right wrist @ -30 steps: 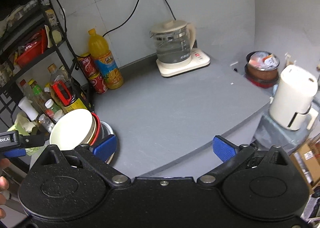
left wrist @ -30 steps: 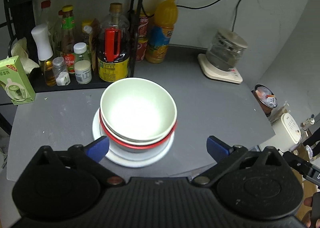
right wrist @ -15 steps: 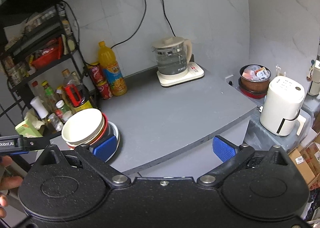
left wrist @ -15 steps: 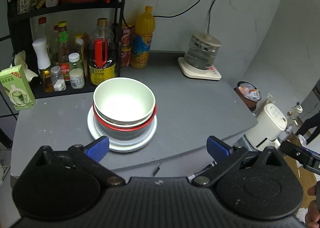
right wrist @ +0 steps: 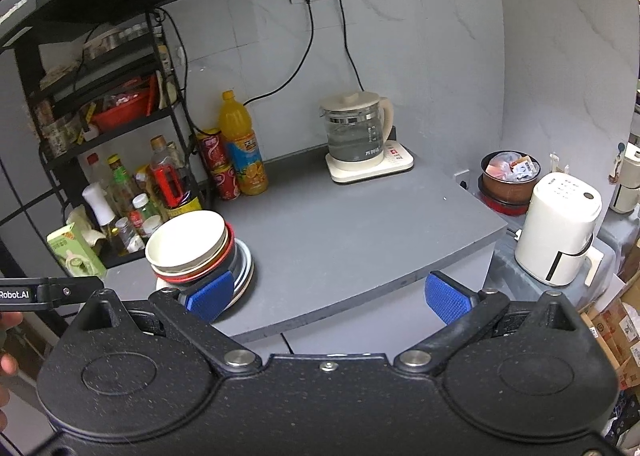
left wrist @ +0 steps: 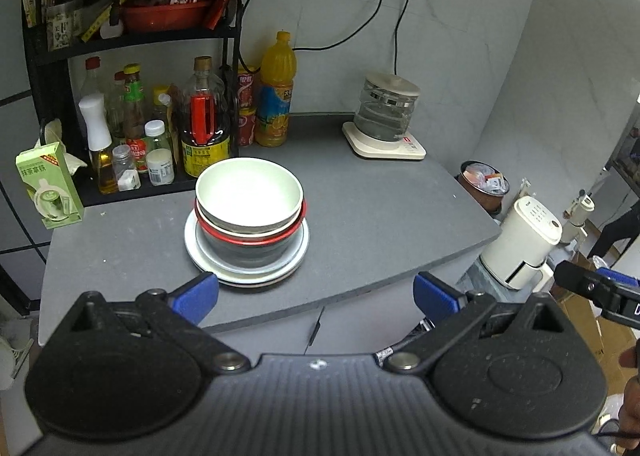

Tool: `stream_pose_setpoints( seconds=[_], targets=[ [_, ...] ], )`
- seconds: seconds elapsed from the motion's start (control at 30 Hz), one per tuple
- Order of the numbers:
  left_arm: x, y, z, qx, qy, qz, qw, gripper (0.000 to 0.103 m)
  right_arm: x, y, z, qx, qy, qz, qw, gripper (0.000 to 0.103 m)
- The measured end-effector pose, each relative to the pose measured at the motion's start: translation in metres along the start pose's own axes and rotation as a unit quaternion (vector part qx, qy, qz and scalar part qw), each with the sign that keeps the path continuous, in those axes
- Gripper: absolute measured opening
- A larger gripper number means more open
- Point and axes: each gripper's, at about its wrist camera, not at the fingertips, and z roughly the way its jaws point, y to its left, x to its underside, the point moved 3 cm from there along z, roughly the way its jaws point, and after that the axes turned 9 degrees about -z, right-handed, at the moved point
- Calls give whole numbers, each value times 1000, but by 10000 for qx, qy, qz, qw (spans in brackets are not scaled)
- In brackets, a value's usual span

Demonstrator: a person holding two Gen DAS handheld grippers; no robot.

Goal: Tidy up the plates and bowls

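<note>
While both the left gripper (left wrist: pixel 316 294) and right gripper (right wrist: pixel 328 292) gape wide and empty, the stacked bowls (left wrist: pixel 249 192) on plates (left wrist: pixel 248 270) sit centre-left of the left view, nearer that gripper.

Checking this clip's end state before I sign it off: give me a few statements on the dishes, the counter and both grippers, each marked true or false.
1. The bowls are nested and stand on the plates. True.
2. The left gripper is shut on a bowl. False: its jaws are wide apart and hold nothing.
3. The glass kettle sits on its base at the back of the counter. True.
4. The orange juice bottle lies on its side. False: it stands upright beside the rack.
5. The right gripper holds a plate. False: it is open and holds nothing.
</note>
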Motion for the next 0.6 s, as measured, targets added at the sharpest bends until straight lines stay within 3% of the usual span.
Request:
stream_pose_setpoints(
  seconds=[0.27,0.6],
  targets=[
    [12,2,-12,40,9,194,9998,103,7,5,-8,-9,20,-173,9998,103],
    [16,-1,-20,55,-36,80,9999,103,15,9,-5,-174,179,-289,9993,103]
  ],
)
